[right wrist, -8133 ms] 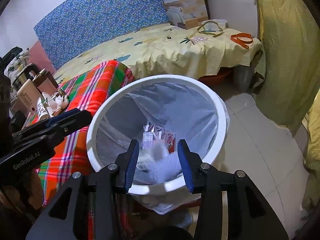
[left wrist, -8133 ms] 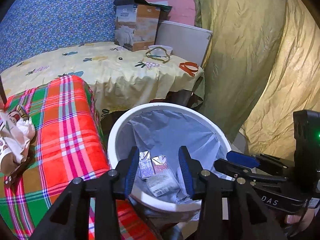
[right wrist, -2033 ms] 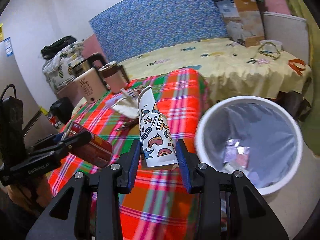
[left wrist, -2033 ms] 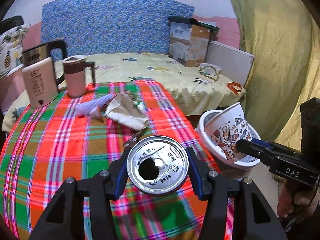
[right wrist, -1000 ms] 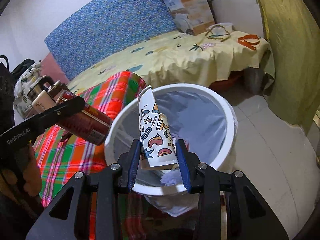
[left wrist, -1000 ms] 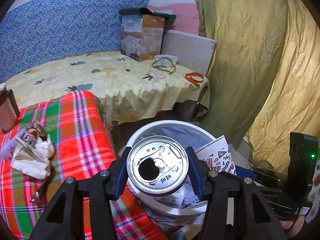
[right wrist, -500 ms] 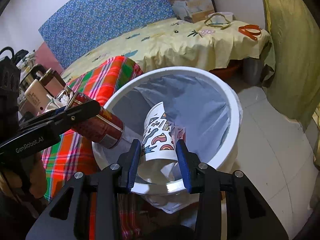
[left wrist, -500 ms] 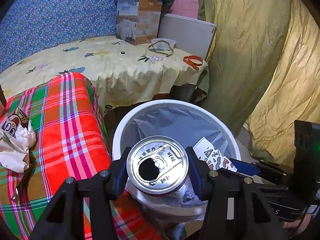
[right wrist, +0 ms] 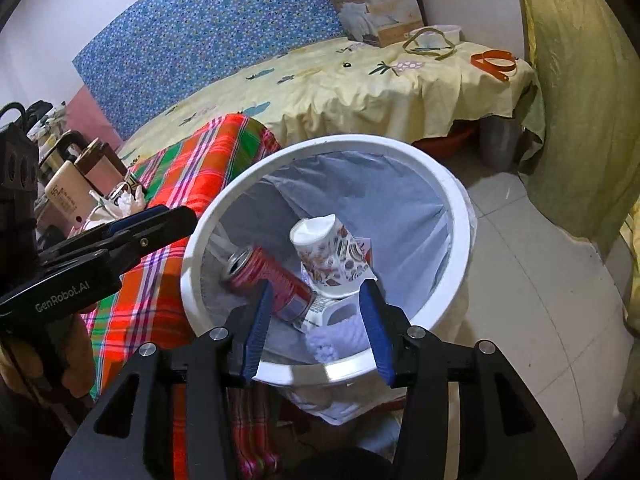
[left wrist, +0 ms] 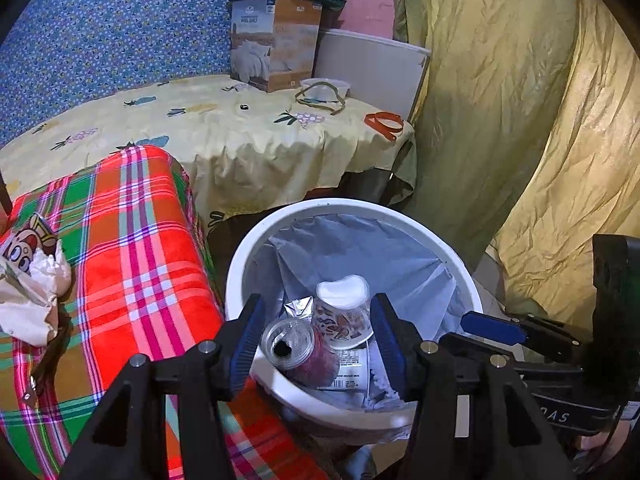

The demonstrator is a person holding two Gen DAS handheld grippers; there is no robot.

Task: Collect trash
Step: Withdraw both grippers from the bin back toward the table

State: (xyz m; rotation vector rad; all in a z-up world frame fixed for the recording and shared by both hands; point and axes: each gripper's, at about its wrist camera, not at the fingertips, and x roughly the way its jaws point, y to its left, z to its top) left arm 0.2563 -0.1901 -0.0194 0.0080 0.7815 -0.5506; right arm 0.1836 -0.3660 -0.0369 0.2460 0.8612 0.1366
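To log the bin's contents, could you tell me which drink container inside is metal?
The red can, lying on its side with an opened silver top; the patterned cup beside it is paper.

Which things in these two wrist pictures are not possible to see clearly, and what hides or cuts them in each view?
- Bottom of the trash bin, both views: covered by the red can, paper cup and cartons.
- Print on the label beside the can, left wrist view: too small.
- Crumpled wrappers on the plaid cloth, left wrist view: cut by the left edge.
- Kettle, right wrist view: partly behind the left gripper.
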